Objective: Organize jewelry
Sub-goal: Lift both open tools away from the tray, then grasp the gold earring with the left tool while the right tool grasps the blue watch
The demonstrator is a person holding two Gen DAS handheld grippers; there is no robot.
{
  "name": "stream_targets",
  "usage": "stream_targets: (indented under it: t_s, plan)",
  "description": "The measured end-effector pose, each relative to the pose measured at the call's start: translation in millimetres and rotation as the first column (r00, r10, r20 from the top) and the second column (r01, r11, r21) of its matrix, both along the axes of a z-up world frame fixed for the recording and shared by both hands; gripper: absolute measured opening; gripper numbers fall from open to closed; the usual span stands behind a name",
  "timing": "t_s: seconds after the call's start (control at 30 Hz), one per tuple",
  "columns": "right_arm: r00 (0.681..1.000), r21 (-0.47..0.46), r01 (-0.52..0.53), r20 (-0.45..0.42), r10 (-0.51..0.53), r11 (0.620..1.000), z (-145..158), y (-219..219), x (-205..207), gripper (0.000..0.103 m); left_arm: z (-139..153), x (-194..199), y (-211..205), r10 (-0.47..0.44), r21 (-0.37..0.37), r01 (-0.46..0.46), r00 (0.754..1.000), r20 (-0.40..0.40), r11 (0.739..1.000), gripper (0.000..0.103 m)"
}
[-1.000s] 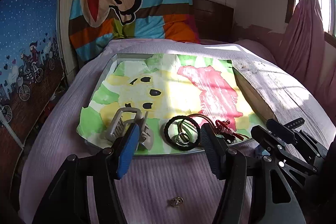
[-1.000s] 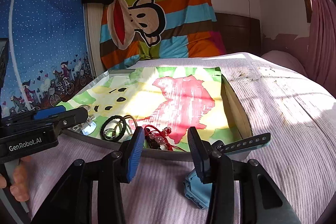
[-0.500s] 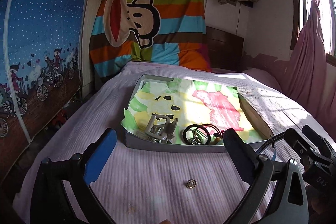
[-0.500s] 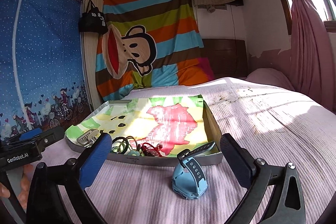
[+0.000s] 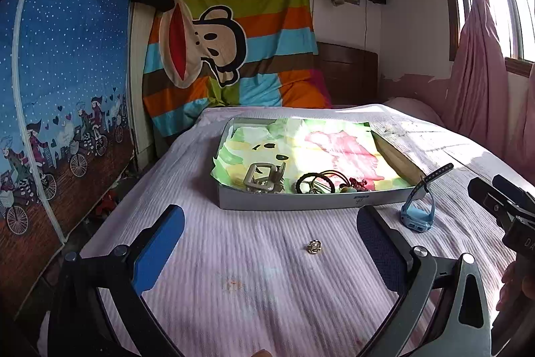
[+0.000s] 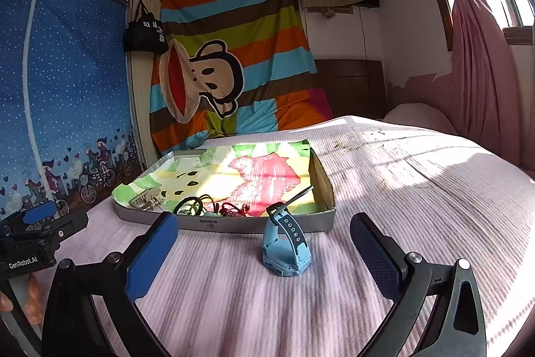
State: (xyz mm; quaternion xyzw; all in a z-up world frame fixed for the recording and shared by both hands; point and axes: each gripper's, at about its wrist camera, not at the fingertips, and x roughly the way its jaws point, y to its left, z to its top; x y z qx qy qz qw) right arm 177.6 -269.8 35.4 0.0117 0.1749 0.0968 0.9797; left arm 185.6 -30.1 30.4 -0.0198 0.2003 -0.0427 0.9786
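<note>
A shallow grey tray (image 5: 287, 203) (image 6: 234, 225) lined with a colourful cloth lies on the pink bed. Along its near edge lie a grey hair claw (image 5: 262, 178) (image 6: 145, 201), black hair ties (image 5: 314, 183) (image 6: 190, 204) and a red beaded bracelet (image 5: 359, 183) (image 6: 234, 209). A small gold ring (image 5: 314, 246) sits on the bedspread in front of the tray. A blue watch (image 5: 418, 216) (image 6: 286, 251) stands to the tray's near right. My left gripper (image 5: 267, 246) is open, behind the ring. My right gripper (image 6: 262, 253) is open, behind the watch. Neither holds anything.
The pink striped bedspread (image 5: 234, 273) stretches around the tray. A blue dotted wardrobe (image 5: 60, 89) stands on the left, a striped cartoon blanket (image 5: 234, 39) hangs at the back, pink curtains (image 6: 481, 72) on the right. A person's fingers (image 6: 31, 303) hold the left gripper.
Both grippers have opened wide and drawn back from the tray. The red bracelet and the hair claw now lie in the tray, and more of the room shows.
</note>
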Motion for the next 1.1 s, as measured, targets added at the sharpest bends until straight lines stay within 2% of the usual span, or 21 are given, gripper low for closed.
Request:
stream_targets:
  t_s: [0.23, 0.37, 0.5, 0.67, 0.83, 1.1]
  plan:
    - [0.995, -0.04, 0.008, -0.099, -0.012, 0.999, -16, 0, 9, 0.103, -8, -2, -5, -0.024, 0.02, 0.024, 0.999, -0.026, 1.0, 0.101]
    - [0.988, -0.033, 0.014, -0.156, -0.019, 0.999, -25, -5, 18, 0.103, -14, 7, -11, -0.049, 0.044, 0.053, 0.996, -0.074, 0.998, 0.101]
    - [0.976, -0.02, 0.009, -0.217, -0.013, 1.0, -36, -9, 27, 0.103, -25, 19, -14, -0.064, 0.036, 0.069, 0.989, -0.131, 0.997, 0.101]
    - [0.959, -0.027, -0.011, -0.284, 0.003, 1.0, -48, -8, 40, 0.103, -34, 38, -15, -0.1, 0.011, 0.105, 0.971, -0.215, 0.994, 0.101]
    - [0.948, -0.032, -0.011, -0.317, 0.0, 0.999, -53, -9, 53, 0.103, -47, 58, -21, -0.124, 0.026, 0.138, 0.944, -0.307, 0.99, 0.101]
    - [0.931, 0.013, 0.015, -0.364, -0.01, 1.0, -62, -24, 86, 0.094, -59, 74, -24, -0.117, 0.034, 0.137, 0.932, -0.343, 0.99, 0.1]
